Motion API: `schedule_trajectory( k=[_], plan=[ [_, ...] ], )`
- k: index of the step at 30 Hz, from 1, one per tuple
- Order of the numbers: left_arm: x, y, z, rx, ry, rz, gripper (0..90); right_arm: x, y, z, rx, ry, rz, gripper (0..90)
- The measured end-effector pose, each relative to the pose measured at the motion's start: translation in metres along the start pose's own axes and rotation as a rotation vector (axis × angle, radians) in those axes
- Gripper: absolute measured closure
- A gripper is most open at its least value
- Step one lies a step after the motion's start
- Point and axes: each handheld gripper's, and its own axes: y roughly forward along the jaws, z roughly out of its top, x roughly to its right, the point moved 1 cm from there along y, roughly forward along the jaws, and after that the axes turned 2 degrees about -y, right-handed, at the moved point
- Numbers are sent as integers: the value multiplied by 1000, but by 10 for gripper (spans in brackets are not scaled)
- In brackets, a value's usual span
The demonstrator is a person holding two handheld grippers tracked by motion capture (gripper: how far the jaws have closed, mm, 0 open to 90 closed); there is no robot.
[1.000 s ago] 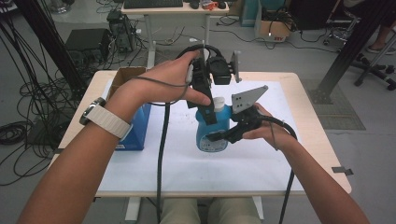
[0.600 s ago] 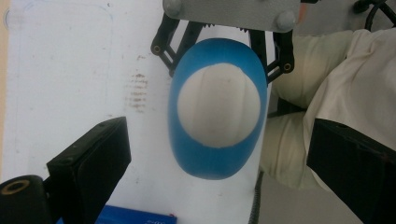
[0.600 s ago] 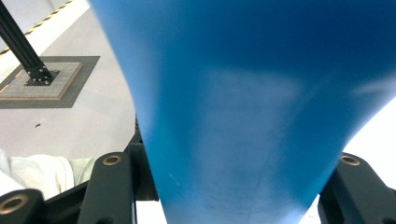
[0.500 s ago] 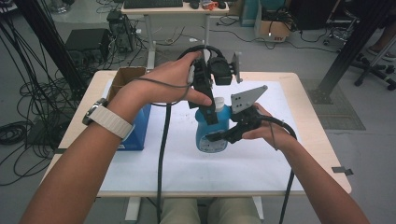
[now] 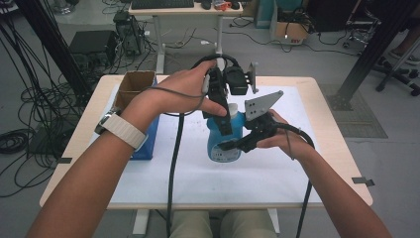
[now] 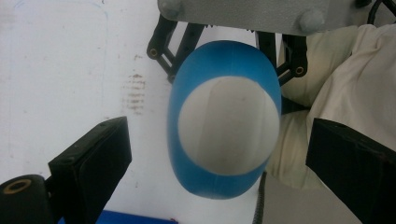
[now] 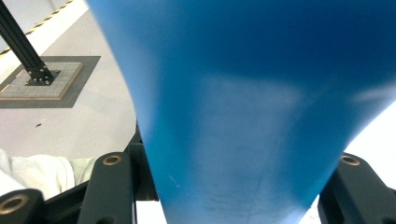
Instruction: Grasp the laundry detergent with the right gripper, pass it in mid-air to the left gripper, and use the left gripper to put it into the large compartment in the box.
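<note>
Hardly anything has shifted over the last second: the blue bottle [image 5: 224, 141] stands upright mid-worktop [image 5: 277, 168], clamped around its body by the right gripper [image 5: 236, 145]. Directly above its white cap [image 6: 228, 126], the left gripper [image 6: 219, 154] hovers with jaws spread wide and empty, so the cap grip seems next.

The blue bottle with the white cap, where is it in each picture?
High view: the blue bottle stands mid-table, right gripper clamped on its body.
Left gripper view: seen from above, white cap centre, between open jaws.
Right gripper view: its blue body looms close, between the jaws.
Shared landmark: the white table sheet.
</note>
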Motion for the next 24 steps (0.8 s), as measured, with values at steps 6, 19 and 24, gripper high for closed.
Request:
schedule_trajectory(
  k=[6,19,24],
  plan=[
    [-1,11,2,29,-11,-10,77,-1,-1,0,-7,5,-14,431],
    [-3,25,4,28,-35,-52,116,-2,-1,-1,10,-6,-18,431],
    [-2,28,4,27,-55,-66,148,-1,1,0,22,-33,-10,431]
  ],
)
